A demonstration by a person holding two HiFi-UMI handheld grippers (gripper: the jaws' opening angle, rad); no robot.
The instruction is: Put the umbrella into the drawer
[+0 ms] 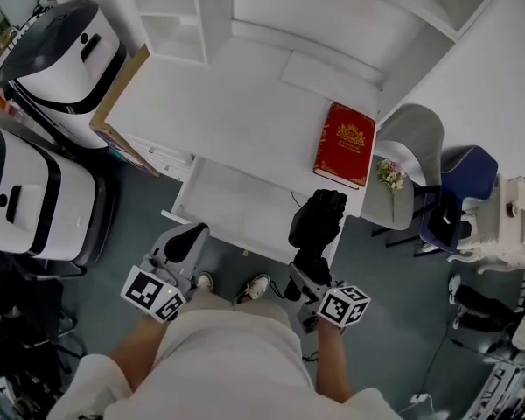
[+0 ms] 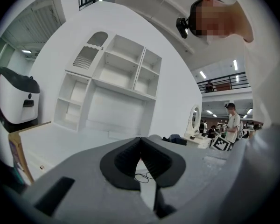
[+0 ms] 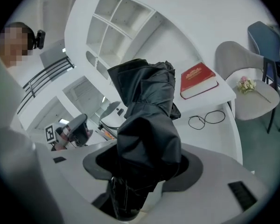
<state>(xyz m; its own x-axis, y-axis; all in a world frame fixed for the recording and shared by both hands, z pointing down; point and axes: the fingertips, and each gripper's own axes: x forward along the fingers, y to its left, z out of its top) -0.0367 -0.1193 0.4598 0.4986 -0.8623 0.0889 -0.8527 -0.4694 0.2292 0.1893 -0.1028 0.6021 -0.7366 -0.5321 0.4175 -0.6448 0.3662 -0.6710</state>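
Red book [image 1: 343, 144] on white desk [image 1: 236, 112]

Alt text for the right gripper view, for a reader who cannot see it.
The right gripper grips a folded black umbrella, which sticks out ahead of its jaws above a white desk. Beyond lie a red book on the desktop and, nearer, a loop of thin black cord.

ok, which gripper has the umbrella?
The right gripper: the folded black umbrella is clamped between its jaws. The left gripper is shut, with nothing between its jaws.
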